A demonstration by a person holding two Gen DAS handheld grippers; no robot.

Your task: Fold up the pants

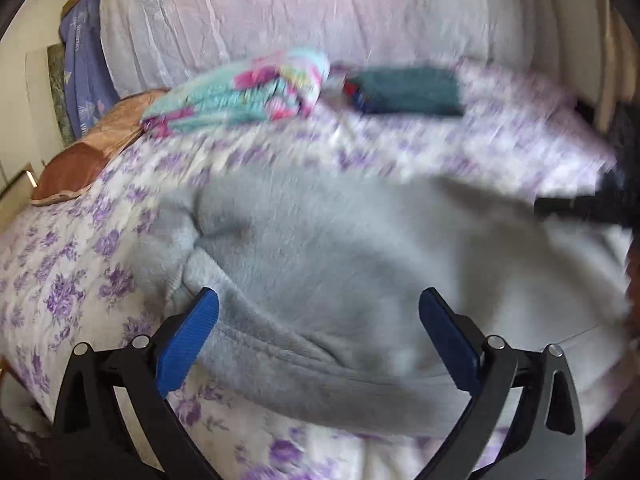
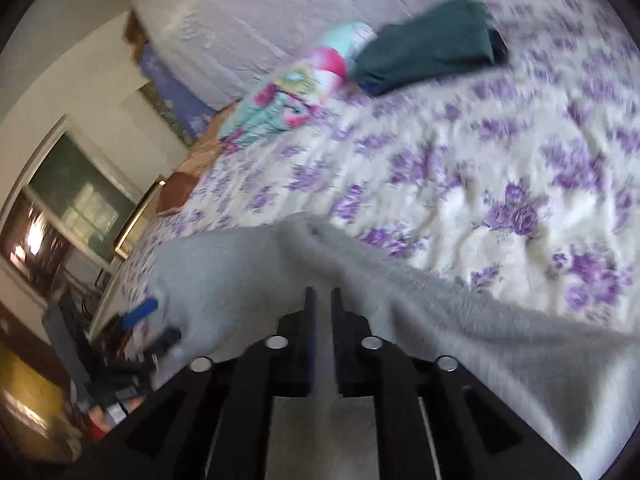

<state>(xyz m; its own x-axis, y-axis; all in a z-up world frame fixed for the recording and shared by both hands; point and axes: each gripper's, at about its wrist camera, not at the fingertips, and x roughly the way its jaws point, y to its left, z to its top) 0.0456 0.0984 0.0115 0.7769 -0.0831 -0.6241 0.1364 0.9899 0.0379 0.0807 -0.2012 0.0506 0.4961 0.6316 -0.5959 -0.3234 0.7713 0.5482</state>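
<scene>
Grey fleece pants (image 1: 360,264): on the flowered bedspread (image 1: 68,264), near edge, long axis running left to right across the left wrist view. Left gripper (image 1: 319,344): fingers spread wide above the fleece, holding nothing. Right gripper (image 2: 322,308): fingers pressed nearly together on a fold of grey fleece. Beyond, well apart: colourful folded cloth (image 1: 240,92), dark green folded garment (image 2: 428,52), side by side.
</scene>
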